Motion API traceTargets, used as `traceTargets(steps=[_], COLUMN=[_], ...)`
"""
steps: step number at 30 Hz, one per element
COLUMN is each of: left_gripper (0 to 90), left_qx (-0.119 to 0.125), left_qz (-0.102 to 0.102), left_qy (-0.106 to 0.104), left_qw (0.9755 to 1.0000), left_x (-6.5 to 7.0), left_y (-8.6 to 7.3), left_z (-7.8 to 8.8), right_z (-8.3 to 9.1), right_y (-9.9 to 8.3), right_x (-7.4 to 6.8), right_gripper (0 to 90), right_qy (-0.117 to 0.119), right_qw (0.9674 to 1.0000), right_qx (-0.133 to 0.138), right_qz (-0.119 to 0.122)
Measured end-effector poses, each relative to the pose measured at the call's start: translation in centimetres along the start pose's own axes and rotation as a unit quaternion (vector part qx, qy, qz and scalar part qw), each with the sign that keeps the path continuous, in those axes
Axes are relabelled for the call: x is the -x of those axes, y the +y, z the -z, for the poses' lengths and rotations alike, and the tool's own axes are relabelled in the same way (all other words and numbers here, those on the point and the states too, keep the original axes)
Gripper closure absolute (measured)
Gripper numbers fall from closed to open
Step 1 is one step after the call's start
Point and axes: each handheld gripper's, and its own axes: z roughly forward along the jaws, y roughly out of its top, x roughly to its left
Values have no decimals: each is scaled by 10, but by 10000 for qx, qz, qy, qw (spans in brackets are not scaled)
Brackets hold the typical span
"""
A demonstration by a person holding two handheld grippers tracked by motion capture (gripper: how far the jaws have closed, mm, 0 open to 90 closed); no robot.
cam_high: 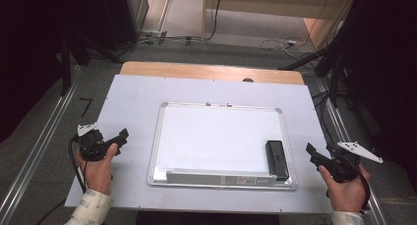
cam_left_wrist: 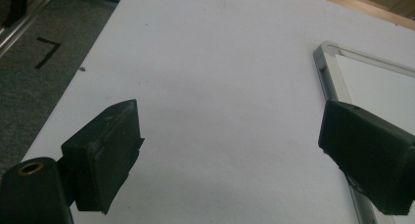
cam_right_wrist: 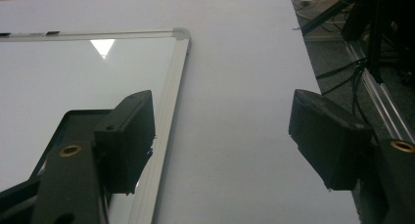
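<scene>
Whiteboard (cam_high: pixel 221 136) lay flat mid-bench (cam_high: pixel 133 97) in the high view, a black eraser (cam_high: pixel 276 158) at its near right corner. Left gripper (cam_left_wrist: pixel 230 150) view: jaws spread wide, empty, over bare bench left of the frame. Right gripper (cam_right_wrist: pixel 222 141) view: jaws likewise released, straddling the whiteboard's right edge.

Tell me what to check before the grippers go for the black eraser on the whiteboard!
1. Left hand-held gripper open, nothing in it: ok; the left gripper view shows its jaws wide apart over the bare white table cover.
2. Right hand-held gripper open, nothing in it: ok.
3. Eraser easy to reach: ok; it lies flat at the whiteboard's near right corner, close to the right hand-held gripper.
4. Whiteboard lying flat on the cover: ok.
5. Board surface clean: ok, no marks seen.
6. Whether the eraser is stuck on by a magnet: cannot tell.
</scene>
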Motion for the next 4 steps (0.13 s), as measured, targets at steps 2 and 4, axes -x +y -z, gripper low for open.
traceTargets(steps=[2, 4], left_gripper=[92, 92], left_qx=[-3, -5], left_qz=[3, 5], left_qy=[-2, 1], left_qw=[10000, 10000], left_x=[0, 0], left_y=[0, 0], left_z=[0, 0], right_z=[0, 0], right_y=[0, 0], right_x=[1, 2], right_gripper=[241, 241], right_qy=[-30, -68], right_qw=[10000, 10000], right_qx=[5, 5], right_qz=[-22, -4])
